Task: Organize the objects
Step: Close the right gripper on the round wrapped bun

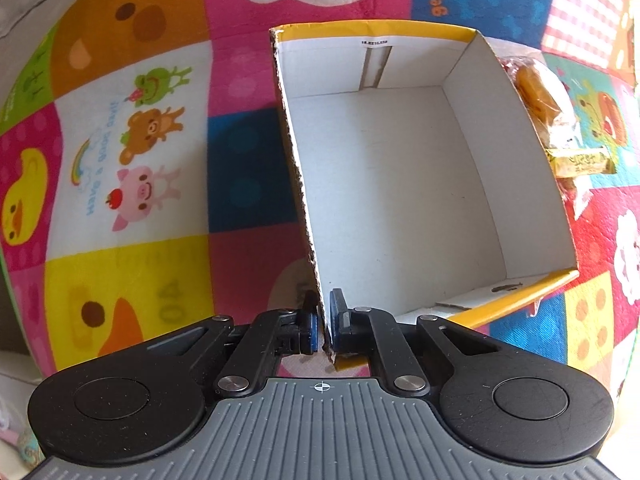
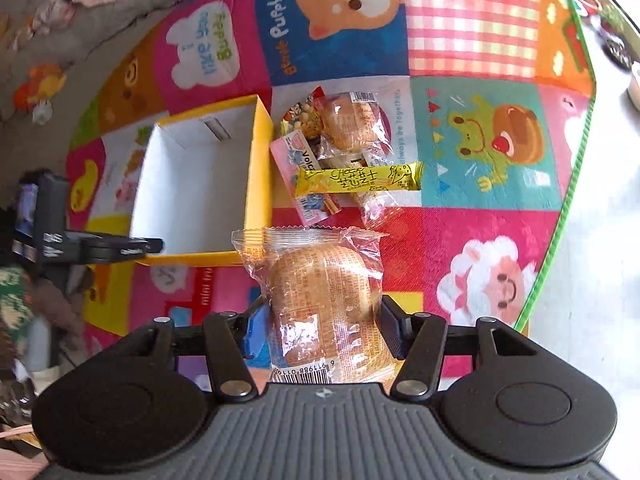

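With the left hand-held gripper (image 1: 325,330) clamped on the empty box's (image 1: 400,184) wall, the right hand-held gripper (image 2: 320,330) grips a wrapped bun (image 2: 324,304) above the mat (image 2: 472,240); next, carry it over the box and release.

A home floor is showing: a cartoon-animal play mat (image 2: 480,152) is lying beside a grey cushion (image 2: 120,20).

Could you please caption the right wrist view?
Right gripper holding a wrapped bread beside the empty yellow box.
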The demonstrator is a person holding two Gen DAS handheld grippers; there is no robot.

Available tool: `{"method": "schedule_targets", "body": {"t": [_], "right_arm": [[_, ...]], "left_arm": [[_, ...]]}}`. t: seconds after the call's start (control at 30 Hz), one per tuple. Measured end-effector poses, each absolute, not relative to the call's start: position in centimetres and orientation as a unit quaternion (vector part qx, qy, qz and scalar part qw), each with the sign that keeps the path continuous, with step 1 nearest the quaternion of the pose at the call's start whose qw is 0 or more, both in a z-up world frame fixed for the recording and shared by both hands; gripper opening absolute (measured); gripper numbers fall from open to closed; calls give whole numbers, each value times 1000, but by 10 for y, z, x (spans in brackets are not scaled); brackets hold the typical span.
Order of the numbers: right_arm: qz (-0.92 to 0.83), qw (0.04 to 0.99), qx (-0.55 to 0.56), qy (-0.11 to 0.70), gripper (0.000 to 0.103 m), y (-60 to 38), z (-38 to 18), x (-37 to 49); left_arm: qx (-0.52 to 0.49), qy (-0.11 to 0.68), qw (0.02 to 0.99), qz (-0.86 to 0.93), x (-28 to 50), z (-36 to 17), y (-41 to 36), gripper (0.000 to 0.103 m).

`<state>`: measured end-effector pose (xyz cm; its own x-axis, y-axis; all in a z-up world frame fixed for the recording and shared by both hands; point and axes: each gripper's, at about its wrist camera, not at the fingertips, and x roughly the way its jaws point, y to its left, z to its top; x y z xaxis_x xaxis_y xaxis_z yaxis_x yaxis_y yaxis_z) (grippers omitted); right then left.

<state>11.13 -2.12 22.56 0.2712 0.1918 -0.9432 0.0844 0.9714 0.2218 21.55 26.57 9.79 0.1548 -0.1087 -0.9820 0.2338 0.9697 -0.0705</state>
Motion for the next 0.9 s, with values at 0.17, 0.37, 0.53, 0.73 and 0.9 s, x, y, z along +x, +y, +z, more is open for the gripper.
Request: {"method": "schedule_targets", "body": {"t": [0.17, 0.37, 0.53, 0.73, 0.9], "right_arm": [[24, 791, 139, 595, 56, 9, 268, 96], [11, 788, 130, 601, 56, 51, 277, 86], [12, 791, 130, 598, 56, 75, 280, 82], [4, 795, 120, 595, 56, 93, 278, 102], [10, 793, 108, 599, 56, 106, 271, 135]], "left_arm": [[47, 631, 761, -142, 217, 95, 276, 9], [13, 628, 764, -151, 220, 94, 293, 9], [16, 628, 761, -160, 220, 93, 294, 9], [-9, 629, 761, -160, 222, 91, 298, 10], [-26, 628, 760, -165, 224, 88, 304, 9]]}}
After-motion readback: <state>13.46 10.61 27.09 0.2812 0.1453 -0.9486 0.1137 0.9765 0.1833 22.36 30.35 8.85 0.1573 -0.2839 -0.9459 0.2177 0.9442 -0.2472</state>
